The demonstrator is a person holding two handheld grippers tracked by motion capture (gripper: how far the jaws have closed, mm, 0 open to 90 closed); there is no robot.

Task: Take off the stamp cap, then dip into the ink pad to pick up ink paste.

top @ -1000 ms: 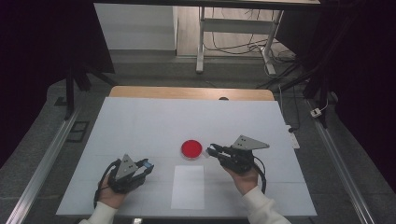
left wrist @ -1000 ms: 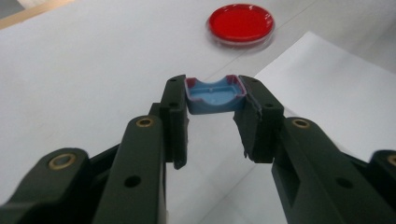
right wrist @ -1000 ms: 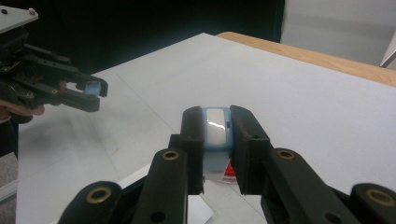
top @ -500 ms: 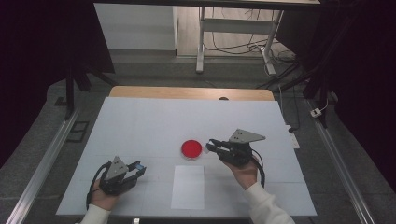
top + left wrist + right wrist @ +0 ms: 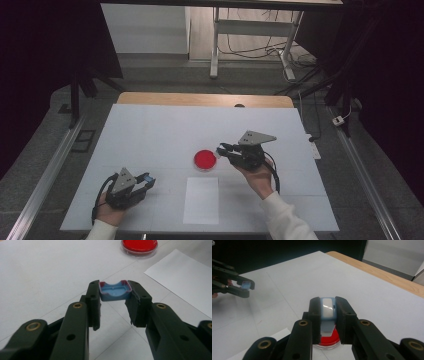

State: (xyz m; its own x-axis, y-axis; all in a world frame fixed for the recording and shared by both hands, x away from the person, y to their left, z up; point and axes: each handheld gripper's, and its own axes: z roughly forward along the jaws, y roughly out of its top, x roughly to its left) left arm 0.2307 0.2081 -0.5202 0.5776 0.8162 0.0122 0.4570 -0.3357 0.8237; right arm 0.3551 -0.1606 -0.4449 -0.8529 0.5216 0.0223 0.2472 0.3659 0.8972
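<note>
There were two grippers on the white table [image 5: 150,130], one in each of the person's hands, and each pinched one small blue piece. One red petri dish [image 5: 205,159] and one white sheet of paper [image 5: 201,200] lay on the tabletop. The left gripper [image 5: 145,181] sat low near the table's front left, well apart from the dish, its jaws closed on a blue cap [image 5: 114,290]; in the left gripper view the cap showed as a shallow cup with its hollow side facing the camera and a reddish rim at its upper corners, held across the gap from pad to pad. The right gripper [image 5: 223,150] hovered just beside the dish on its right, tips aimed toward the table's left, its jaws pressed on a blue vial [image 5: 327,312]. In the right gripper view the vial's long axis ran along the jaws, away from the camera, with its pale whitish face turned upward and its lower end hanging over the dish's red surface [image 5: 329,338]; whether the vial touched the dish could not be told. The sheet lay in front of the dish, toward the person, near it but apart, its long sides running from near to far. The left gripper with its cap also appeared far off in the right gripper view [image 5: 247,287].
</note>
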